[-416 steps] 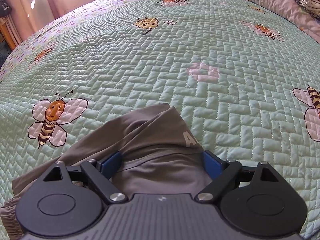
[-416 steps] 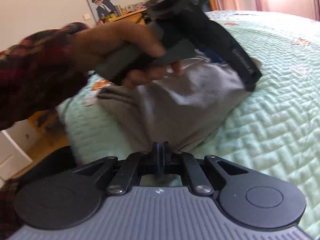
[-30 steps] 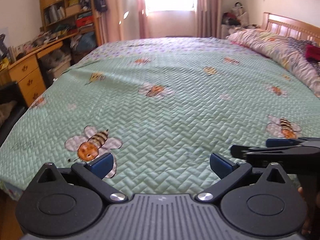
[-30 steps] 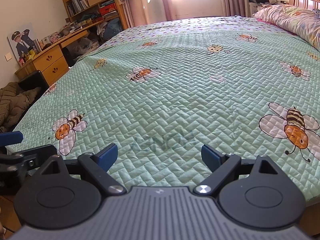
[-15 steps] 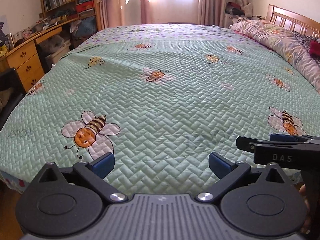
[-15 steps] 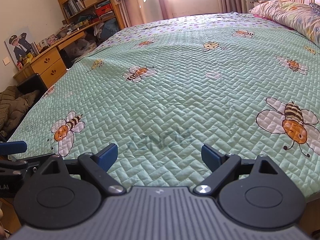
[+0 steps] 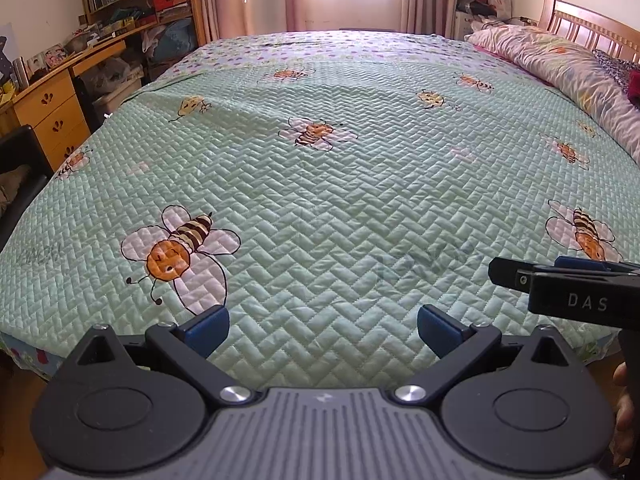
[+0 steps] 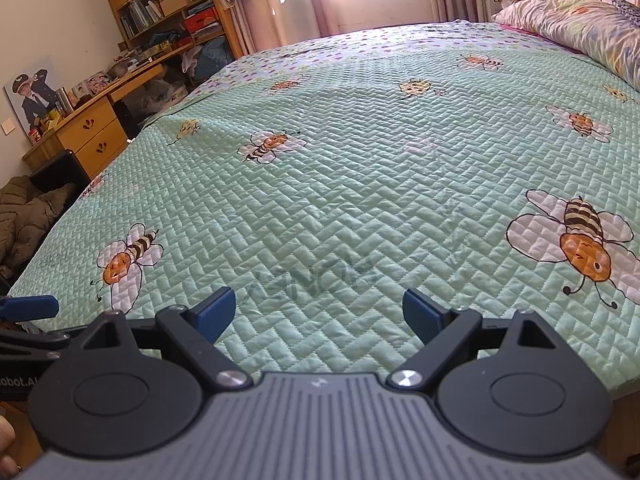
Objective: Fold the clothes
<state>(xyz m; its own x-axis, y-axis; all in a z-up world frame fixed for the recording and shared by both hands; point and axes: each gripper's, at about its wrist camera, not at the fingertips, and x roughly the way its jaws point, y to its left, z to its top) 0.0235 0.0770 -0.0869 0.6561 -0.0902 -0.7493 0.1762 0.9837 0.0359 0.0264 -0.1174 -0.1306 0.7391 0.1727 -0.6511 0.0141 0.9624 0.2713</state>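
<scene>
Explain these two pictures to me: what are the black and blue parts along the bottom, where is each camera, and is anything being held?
There is no robot arm here. A person carries a handheld two-finger gripper in each hand, and a fisheye camera on each one looks forward along its fingers. The left wrist view shows the left gripper with its blue pads wide apart; the black bar with lettering at that picture's right edge is the right gripper seen from the side. The right wrist view shows the right gripper, also open. Neither holds anything. Both face a bed covered by a green quilted bedspread printed with cartoon bees. No clothing lies on the part of it that shows. A pillow lies at the far right, and a wooden desk stands to the left.
</scene>
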